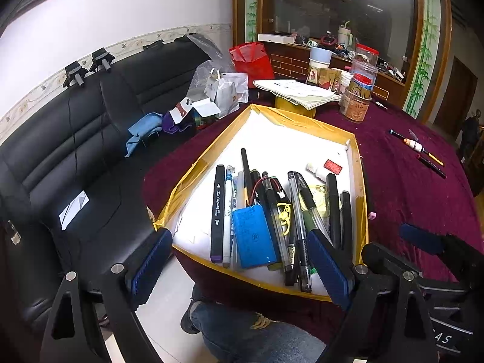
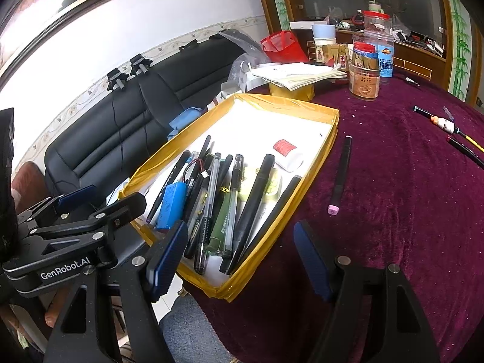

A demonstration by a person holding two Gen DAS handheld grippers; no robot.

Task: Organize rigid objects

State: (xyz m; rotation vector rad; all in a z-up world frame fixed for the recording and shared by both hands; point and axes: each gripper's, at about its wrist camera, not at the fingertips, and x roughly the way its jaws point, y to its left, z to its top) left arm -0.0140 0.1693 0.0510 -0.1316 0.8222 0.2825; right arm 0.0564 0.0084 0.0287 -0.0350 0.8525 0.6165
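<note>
Okay, left wrist view: left gripper (image 1: pixel 242 260) was spread wide, empty, over the near edge of the yellow-taped tray (image 1: pixel 361 199). Pens and a blue battery pack (image 1: pixel 253 236) lay in the tray.

Right wrist view: right gripper (image 2: pixel 239 260) was also wide, holding nothing, above the tray's near corner. A black marker with pink cap (image 2: pixel 341 175) lay on the maroon tablecloth (image 2: pixel 408 211), just beside the tray. Jars (image 2: pixel 364 81) stood further back.

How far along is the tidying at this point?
Mostly done: the yellow-edged tray already holds a row of pens, a blue battery pack and a small white bottle. Nothing is in hand; the left gripper and right gripper both hang open. Left on the cloth: the pink-capped marker beside the tray and a few pens at the far right.
</note>
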